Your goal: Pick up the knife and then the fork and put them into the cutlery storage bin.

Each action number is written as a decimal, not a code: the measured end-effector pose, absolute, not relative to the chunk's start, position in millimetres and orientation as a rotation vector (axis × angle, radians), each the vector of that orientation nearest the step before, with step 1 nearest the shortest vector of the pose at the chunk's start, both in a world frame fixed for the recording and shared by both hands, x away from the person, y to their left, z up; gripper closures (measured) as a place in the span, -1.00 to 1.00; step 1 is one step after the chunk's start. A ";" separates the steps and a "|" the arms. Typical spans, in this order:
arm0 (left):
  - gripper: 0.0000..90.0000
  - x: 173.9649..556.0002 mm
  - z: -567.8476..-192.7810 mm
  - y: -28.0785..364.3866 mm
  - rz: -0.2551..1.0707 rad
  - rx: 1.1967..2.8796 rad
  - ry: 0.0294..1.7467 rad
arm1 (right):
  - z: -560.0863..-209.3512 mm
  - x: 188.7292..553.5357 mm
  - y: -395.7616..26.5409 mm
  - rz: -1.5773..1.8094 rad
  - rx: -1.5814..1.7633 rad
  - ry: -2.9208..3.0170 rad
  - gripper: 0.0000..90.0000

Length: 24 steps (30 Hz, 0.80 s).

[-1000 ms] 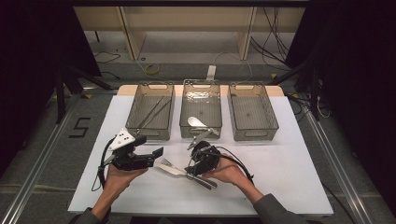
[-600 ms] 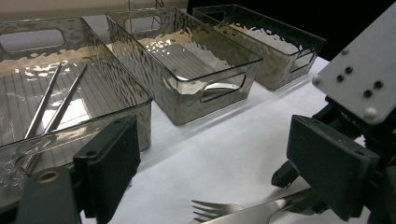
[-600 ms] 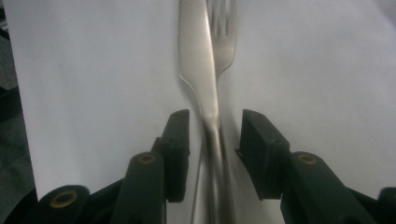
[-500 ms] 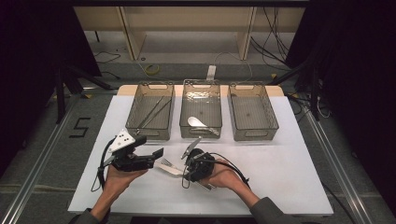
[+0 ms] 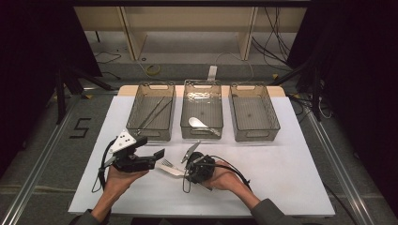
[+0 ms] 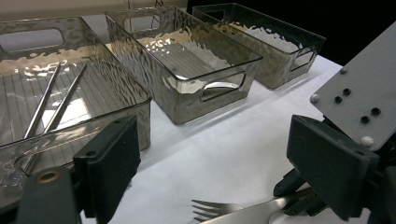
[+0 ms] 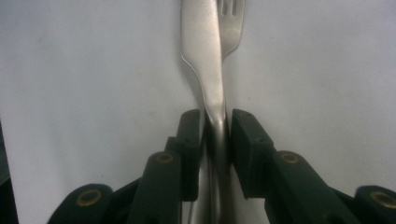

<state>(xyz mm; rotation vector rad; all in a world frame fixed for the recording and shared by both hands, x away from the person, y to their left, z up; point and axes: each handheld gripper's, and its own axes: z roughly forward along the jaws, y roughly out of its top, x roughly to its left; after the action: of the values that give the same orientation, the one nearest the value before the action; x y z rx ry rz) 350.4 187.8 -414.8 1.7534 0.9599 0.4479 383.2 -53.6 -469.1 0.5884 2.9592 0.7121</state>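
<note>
**Right jaws closed on the knife handle, blade pointing toward the left hand**

Rolled down onto the cutlery since a second ago, and the jaws just closing: right gripper (image 7: 215, 123) now clamped on the handle of the knife (image 7: 205, 56), both pads pressing its sides in the right gripper view. Straight out from the jaws along the gripper's own line: knife blade first, then the tines of the fork (image 7: 232, 23) showing just beside and under the blade tip. Both pieces flat on the white table (image 5: 281, 178), touching or nearly so.

From above, long axis running from the right gripper leftward and slightly away from the person, so blade and tines aimed at the left gripper (image 6: 219, 163). Left jaws wide apart, gripping nothing, fork tines low between them in the left gripper view, near but untouched.

Farther out, well apart across the table: left tray (image 5: 136, 117) with long thin metal pieces, middle tray (image 5: 187, 101) with a spoon (image 5: 199, 123), right tray (image 5: 274, 117) bare.

Judged: right hand nearer and already on the knife; lift best made straight up, to avoid dragging the fork along.
</note>
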 end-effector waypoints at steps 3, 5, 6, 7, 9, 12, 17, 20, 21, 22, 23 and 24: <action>-0.63 350.5 -414.9 187.4 0.449 1.755 0.959 | -469.2 381.8 -52.7 0.707 0.595 2.952 0.66; -0.63 350.6 -414.8 187.2 0.449 1.756 0.959 | -469.1 380.9 -52.3 0.696 0.587 2.947 0.66; -0.63 350.5 -414.9 187.1 0.448 1.755 0.961 | -469.2 380.7 -52.2 0.695 0.584 2.944 0.66; -0.63 350.6 -414.9 187.0 0.448 1.756 0.961 | -469.3 380.5 -52.0 0.696 0.585 2.943 0.66; -0.63 350.6 -414.8 187.0 0.449 1.756 0.960 | -469.0 379.6 -51.3 0.690 0.587 2.945 0.70; -0.63 350.7 -414.8 187.3 0.450 1.756 0.960 | -469.1 378.8 -50.7 0.689 0.566 2.938 0.73; -0.63 350.7 -414.7 187.3 0.451 1.756 0.960 | -468.6 377.5 -49.9 0.681 0.535 2.941 0.78; -0.63 350.8 -414.6 187.4 0.450 1.755 0.960 | -468.5 378.4 -50.8 0.688 0.547 2.937 0.79; -0.63 350.8 -414.6 187.5 0.449 1.754 0.960 | -468.2 378.7 -51.1 0.689 0.546 2.936 0.79; -0.63 350.9 -414.6 187.6 0.449 1.755 0.960 | -467.6 378.9 -51.4 0.685 0.545 2.938 0.79; -0.63 350.9 -414.6 187.6 0.449 1.754 0.960 | -466.6 378.6 -51.8 0.688 0.553 2.935 0.79; -0.63 350.8 -414.6 187.7 0.449 1.754 0.959 | -465.6 378.8 -52.7 0.692 0.557 2.935 0.79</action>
<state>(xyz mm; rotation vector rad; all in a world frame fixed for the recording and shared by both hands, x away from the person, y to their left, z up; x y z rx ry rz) 350.8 187.7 -414.6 1.7542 0.9595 0.4488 378.8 -52.7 -465.6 0.5572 2.9349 0.6922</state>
